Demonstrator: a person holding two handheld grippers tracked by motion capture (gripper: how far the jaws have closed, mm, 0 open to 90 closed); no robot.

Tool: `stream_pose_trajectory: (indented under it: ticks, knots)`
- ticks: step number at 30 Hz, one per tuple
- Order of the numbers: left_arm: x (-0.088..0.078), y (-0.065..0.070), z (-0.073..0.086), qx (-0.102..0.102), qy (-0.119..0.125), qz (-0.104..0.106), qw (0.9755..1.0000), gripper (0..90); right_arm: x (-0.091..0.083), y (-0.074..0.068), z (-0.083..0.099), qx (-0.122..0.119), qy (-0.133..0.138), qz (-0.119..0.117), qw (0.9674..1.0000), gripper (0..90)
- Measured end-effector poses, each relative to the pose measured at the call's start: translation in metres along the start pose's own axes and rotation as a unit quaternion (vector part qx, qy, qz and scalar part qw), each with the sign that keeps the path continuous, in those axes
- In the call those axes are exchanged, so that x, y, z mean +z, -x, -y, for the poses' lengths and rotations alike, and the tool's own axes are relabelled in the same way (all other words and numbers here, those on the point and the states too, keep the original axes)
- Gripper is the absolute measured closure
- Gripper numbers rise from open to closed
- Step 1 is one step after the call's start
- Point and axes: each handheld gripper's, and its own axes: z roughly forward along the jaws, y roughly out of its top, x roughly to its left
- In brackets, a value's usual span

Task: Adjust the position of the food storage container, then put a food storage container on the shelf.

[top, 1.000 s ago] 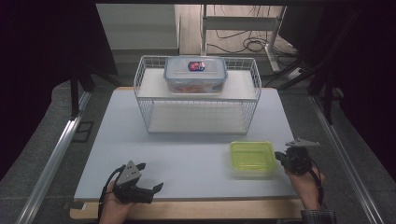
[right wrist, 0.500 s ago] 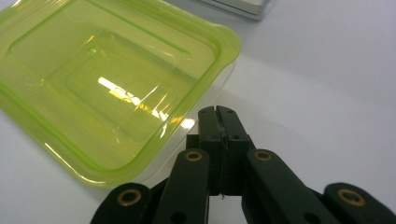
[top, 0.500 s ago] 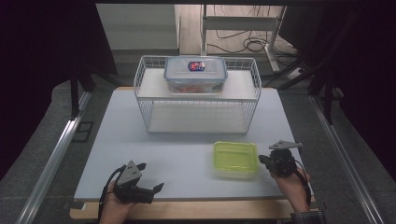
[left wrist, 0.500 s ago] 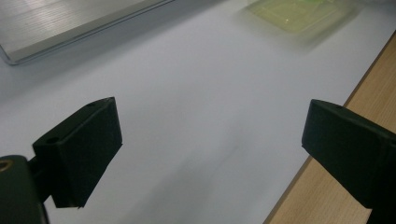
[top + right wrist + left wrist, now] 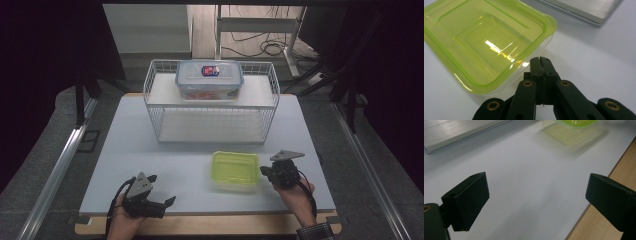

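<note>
**One green-lidded box at shut jaws**

We saw the green-lidded box (image 5: 235, 170) on the white table (image 5: 150, 150), in front of the wire rack (image 5: 210, 107). Our right gripper (image 5: 266, 173), jaws pressed together and empty, touched its side. Our left gripper (image 5: 162, 200) gaped wide, well apart.

Lab-type test rig: black curtains (image 5: 45, 75); alu rails (image 5: 60, 170); floor cables (image 5: 260, 47); white table (image 5: 150, 165).

Open white table (image 5: 165, 165) is left between the left gripper (image 5: 162, 202) and the green-lidded container (image 5: 235, 169) (nothing lies there). Passage farther back is barred by the wire rack (image 5: 210, 125), with a lidded box (image 5: 209, 79) on top.
</note>
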Motion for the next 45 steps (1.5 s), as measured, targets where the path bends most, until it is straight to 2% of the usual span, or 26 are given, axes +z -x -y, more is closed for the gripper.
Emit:
stream_pose_trajectory:
  ticks: [14, 19, 22, 27, 32, 38, 42, 45]
  knots:
    - [0.0, 0.0, 0.0, 0.002, -0.001, 0.0, 1.0, 4.8, 0.015, -0.021, -0.009, -0.019, 0.015, -0.02, 0.9995, 89.4]
    - [0.0, 0.0, 0.0, 0.0, -0.001, -0.001, 1.0, 4.8, 0.012, -0.017, -0.008, -0.021, 0.016, -0.012, 0.9996, 83.7]
    - [0.0, 0.0, 0.001, 0.0, -0.003, -0.002, 1.0, 4.8, 0.006, -0.011, -0.006, -0.013, 0.022, -0.007, 0.9996, 78.2]
    - [0.0, -0.001, 0.001, 0.002, -0.006, -0.002, 1.0, 4.8, -0.004, -0.002, 0.0, 0.003, 0.029, -0.008, 0.9995, 61.6]
    - [0.0, 0.0, 0.001, 0.003, -0.008, -0.003, 1.0, 4.8, -0.01, 0.003, 0.003, 0.024, 0.034, -0.028, 0.9987, 47.5]
    - [0.0, -0.001, 0.001, 0.002, -0.007, -0.003, 1.0, 4.8, -0.015, 0.005, 0.002, 0.044, 0.049, -0.056, 0.9962, 40.8]
    - [0.0, 0.0, 0.0, 0.005, -0.007, -0.005, 1.0, 4.8, -0.012, 0.003, 0.002, 0.059, 0.052, -0.071, 0.9944, 40.7]
    - [0.0, 0.0, 0.0, 0.006, -0.007, -0.006, 0.9999, 4.8, -0.009, 0.0, 0.001, 0.081, 0.062, -0.088, 0.9908, 43.7]
